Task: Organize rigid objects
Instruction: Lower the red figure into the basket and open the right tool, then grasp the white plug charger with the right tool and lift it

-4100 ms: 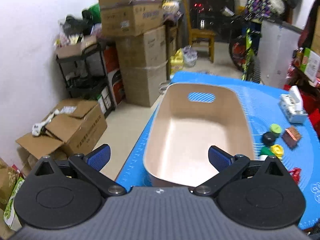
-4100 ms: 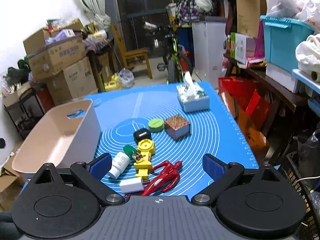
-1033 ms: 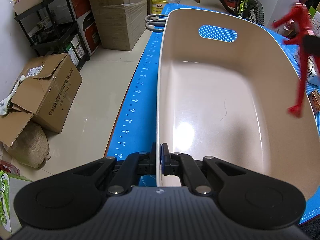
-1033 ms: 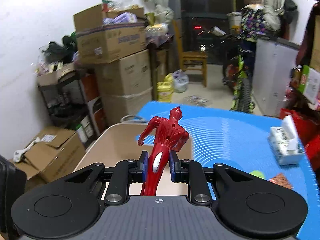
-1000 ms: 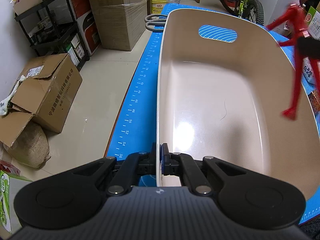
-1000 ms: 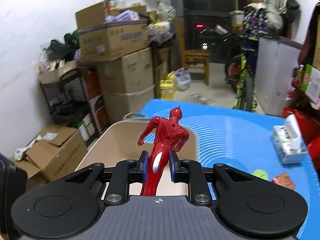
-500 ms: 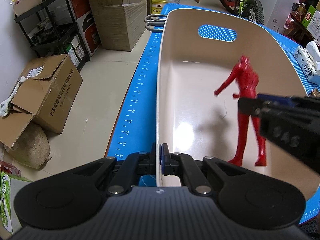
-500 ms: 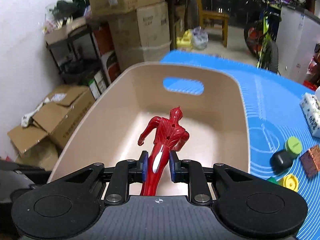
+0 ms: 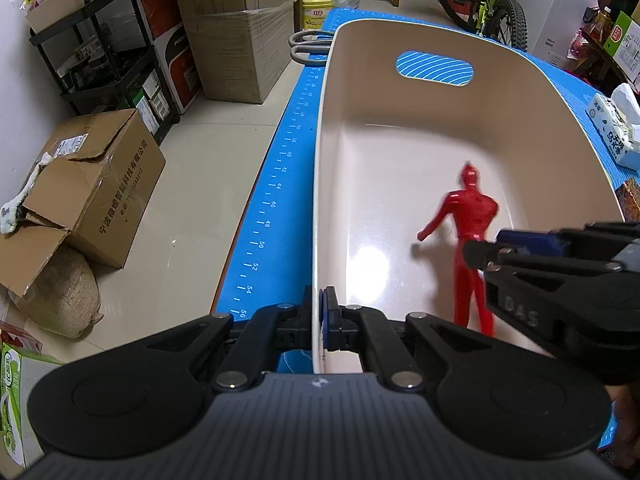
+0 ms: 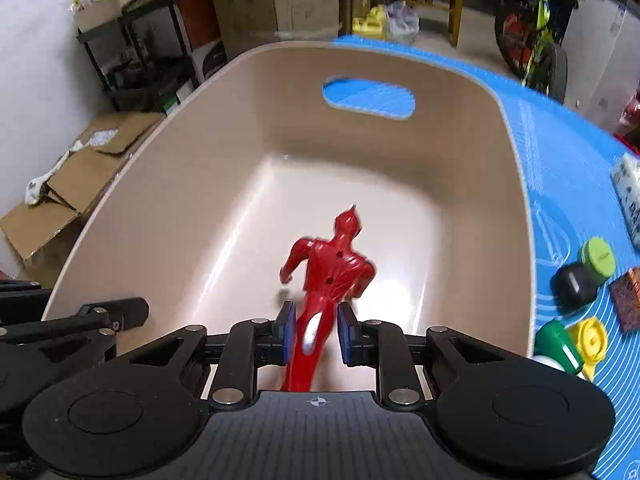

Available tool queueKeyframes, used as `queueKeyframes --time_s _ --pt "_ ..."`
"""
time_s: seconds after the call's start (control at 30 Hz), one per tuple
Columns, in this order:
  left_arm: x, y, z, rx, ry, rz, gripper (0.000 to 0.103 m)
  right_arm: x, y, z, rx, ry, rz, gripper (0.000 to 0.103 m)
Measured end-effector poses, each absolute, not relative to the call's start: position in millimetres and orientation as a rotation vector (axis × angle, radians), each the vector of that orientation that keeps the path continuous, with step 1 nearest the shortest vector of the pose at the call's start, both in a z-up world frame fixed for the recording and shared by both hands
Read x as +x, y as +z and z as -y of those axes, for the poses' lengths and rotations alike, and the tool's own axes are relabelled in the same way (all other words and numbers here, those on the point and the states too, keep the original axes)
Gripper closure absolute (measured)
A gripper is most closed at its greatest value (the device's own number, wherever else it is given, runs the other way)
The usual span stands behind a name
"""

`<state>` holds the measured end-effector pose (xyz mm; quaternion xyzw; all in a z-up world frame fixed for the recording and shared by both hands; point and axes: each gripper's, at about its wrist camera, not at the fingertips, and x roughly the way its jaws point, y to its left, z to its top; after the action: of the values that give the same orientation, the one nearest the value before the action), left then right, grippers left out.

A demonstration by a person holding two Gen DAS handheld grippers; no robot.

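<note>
A beige plastic basin (image 9: 520, 128) stands on the blue mat (image 9: 280, 208). My left gripper (image 9: 323, 320) is shut on the basin's near rim and holds it. Inside the basin a red toy figure (image 10: 328, 268) hangs head-forward, blurred, just above the basin (image 10: 200, 208) floor. My right gripper (image 10: 316, 334) reaches in from the right and its jaws are opening. The figure's legs are still between the blue pads (image 10: 346, 334), with a small gap on each side. In the left wrist view the figure (image 9: 474, 220) stands out in front of the right gripper's black fingers (image 9: 520, 256).
On the mat right of the basin lie a green cap (image 10: 598, 256), a black case (image 10: 574, 284), a brown block (image 10: 628, 296), a yellow piece (image 10: 588, 338) and a tissue pack (image 9: 614, 132). Scissors (image 9: 310, 46) lie beyond the basin. Cardboard boxes (image 9: 92, 188) stand on the floor left.
My right gripper has come down into the basin with the red figure, and its pads have parted from the figure's legs. The left gripper has stayed on the rim.
</note>
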<state>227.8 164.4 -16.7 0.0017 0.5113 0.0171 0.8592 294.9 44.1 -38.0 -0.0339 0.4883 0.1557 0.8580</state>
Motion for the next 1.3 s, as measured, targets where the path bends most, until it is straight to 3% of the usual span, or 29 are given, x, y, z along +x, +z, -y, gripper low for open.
queueKeyframes --time_s 0.07,0.37,0.83,1.3 --pt "227 -16 -163 0.004 0.036 -1.074 0.098 289 -30 -42 -0.077 0.330 -0.993 0.050" --pt "226 -16 -163 -0.003 0.036 -1.072 0.098 262 17 -20 -0.097 0.319 -0.816 0.035" --pt "226 -16 -163 -0.003 0.036 -1.071 0.098 232 39 75 -0.032 0.171 -0.761 0.026" --pt "225 -16 -164 -0.008 0.036 -1.070 0.098 203 -46 135 -0.003 0.038 -0.960 0.026"
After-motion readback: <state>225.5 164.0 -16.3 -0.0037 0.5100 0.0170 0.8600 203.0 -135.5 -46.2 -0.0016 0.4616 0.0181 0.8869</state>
